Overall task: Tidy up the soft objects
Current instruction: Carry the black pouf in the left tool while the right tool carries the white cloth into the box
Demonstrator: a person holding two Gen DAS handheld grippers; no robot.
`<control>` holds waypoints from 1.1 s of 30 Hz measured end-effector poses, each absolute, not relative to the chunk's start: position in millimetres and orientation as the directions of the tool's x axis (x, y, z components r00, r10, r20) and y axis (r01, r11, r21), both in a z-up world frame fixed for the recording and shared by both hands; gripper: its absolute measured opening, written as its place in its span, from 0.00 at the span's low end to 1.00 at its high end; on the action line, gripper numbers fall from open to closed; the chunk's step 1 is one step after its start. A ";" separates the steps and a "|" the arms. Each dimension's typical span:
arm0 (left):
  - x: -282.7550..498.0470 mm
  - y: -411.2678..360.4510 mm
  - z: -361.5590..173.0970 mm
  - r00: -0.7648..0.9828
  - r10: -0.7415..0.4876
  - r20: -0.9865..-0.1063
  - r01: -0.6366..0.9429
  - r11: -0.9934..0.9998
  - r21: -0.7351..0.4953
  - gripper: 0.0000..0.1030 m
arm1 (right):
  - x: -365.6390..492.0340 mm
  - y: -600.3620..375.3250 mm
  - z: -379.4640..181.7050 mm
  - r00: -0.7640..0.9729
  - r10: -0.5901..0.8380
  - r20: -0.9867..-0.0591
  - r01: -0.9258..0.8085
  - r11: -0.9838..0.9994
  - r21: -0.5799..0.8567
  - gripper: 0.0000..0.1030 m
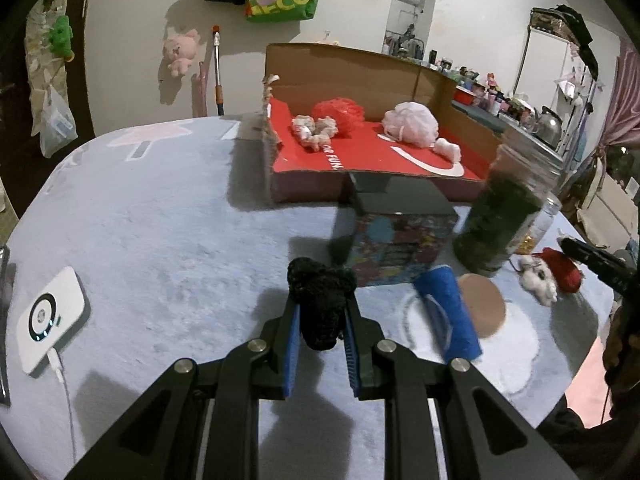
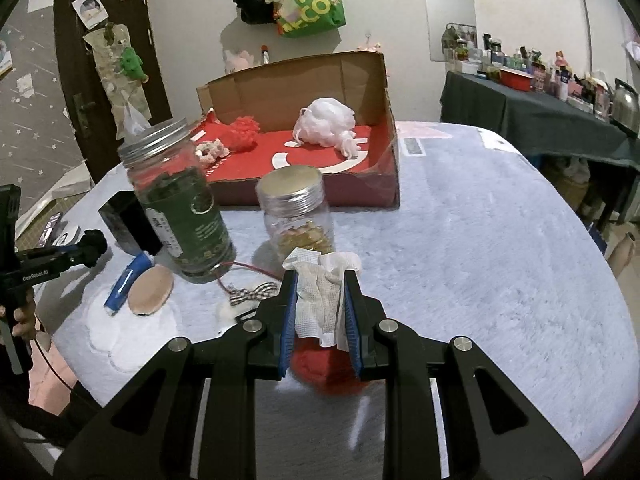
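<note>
Cluttered room; round table under a pale fleece cover (image 1: 160, 220), open cardboard box (image 1: 360, 76) with red floor at its far side. Left gripper (image 1: 321, 312) clamped on a black fuzzy object (image 1: 320, 304); the box lies straight ahead and beyond, past a small patterned box (image 1: 400, 244). Right gripper (image 2: 320, 304) clamped on a white mesh item (image 2: 320, 296) with a red soft part hanging beneath; the cardboard box is ahead, slightly left, behind a short jar (image 2: 296, 208) and a tall green-filled jar (image 2: 180, 200). Both grippers pitch downward. Judgement: the left has the clearer line; both must clear the obstacles to reach the box.
</note>
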State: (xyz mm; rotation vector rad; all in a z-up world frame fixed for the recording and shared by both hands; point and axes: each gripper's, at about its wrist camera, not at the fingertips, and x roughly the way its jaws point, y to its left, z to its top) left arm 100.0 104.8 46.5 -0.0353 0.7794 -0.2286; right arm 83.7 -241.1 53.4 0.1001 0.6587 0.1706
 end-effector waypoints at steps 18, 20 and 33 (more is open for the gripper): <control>144.0 110.1 62.1 0.668 -0.294 -0.684 0.354 0.934 -0.055 0.20 | 123.2 -262.3 62.7 0.746 0.206 -0.633 -0.216 0.974 0.063 0.20; 149.6 111.1 65.7 0.666 -0.298 -0.684 0.364 0.930 -0.051 0.20 | 129.5 -263.8 63.6 0.740 0.215 -0.637 -0.231 0.971 0.061 0.20; 190.1 95.1 102.9 0.642 -0.351 -0.682 0.460 0.887 -0.023 0.20 | 173.6 -261.3 93.5 0.718 0.303 -0.627 -0.334 0.940 0.072 0.20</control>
